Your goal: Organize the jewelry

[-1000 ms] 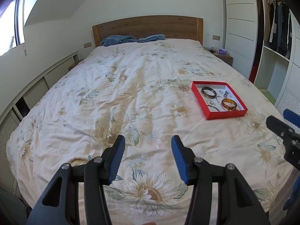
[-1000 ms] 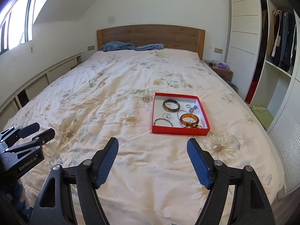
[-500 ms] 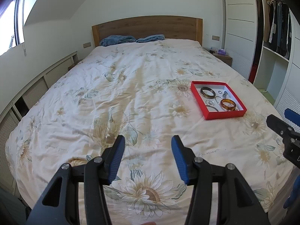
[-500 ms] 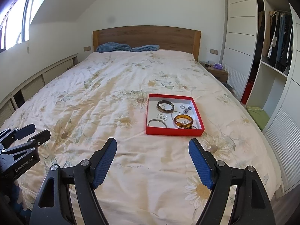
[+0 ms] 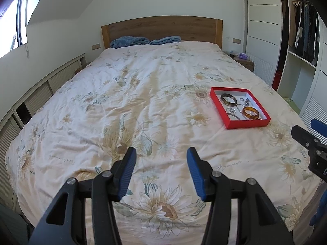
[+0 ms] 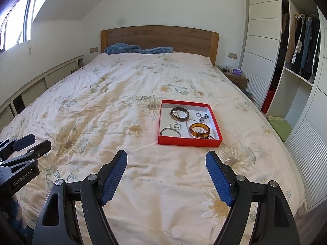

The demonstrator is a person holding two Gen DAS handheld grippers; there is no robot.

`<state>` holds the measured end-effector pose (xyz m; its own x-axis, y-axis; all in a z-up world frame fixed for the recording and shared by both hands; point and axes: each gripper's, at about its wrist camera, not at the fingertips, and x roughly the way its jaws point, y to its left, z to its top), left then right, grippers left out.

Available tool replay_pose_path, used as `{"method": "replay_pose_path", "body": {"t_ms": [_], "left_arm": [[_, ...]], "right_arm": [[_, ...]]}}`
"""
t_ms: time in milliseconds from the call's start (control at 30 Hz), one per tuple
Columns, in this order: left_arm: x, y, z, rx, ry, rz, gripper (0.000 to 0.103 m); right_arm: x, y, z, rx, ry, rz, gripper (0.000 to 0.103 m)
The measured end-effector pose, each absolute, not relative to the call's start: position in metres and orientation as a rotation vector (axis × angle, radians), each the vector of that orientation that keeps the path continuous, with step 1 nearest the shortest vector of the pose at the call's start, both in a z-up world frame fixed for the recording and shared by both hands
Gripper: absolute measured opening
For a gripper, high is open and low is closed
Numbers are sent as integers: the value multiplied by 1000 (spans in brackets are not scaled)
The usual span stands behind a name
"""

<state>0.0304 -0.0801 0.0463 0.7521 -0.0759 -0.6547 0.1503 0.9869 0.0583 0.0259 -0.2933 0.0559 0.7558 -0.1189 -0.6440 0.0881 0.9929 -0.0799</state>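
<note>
A red tray (image 6: 189, 142) with a white inside lies on the bed, right of centre; it also shows in the left wrist view (image 5: 247, 124). It holds an amber bangle (image 6: 199, 130), a dark bangle (image 6: 179, 113), a silver bangle (image 6: 170, 131) and several small silver pieces. My right gripper (image 6: 166, 157) is open and empty, above the bed short of the tray. My left gripper (image 5: 161, 155) is open and empty, over the bed to the left of the tray; it also shows in the right wrist view (image 6: 30, 143).
The flowered bedspread (image 6: 114, 94) covers the whole bed. Blue towels (image 6: 122, 48) lie by the wooden headboard (image 6: 159, 37). A nightstand (image 6: 236, 77) and open wardrobe (image 6: 300, 47) stand on the right, low cabinets (image 6: 36, 87) on the left.
Both views have pulled back and risen a little, so the tray looks slightly farther and more to the left in the right wrist view. Both grippers stay open and empty.
</note>
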Motion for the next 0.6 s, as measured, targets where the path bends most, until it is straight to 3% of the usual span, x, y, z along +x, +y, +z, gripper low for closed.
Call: {"method": "replay_pose_path", "body": {"t_ms": [600], "left_arm": [[31,-79,45,107,712,-125,49]], "right_arm": [[26,-296,53,-49,717,-121,79]]}}
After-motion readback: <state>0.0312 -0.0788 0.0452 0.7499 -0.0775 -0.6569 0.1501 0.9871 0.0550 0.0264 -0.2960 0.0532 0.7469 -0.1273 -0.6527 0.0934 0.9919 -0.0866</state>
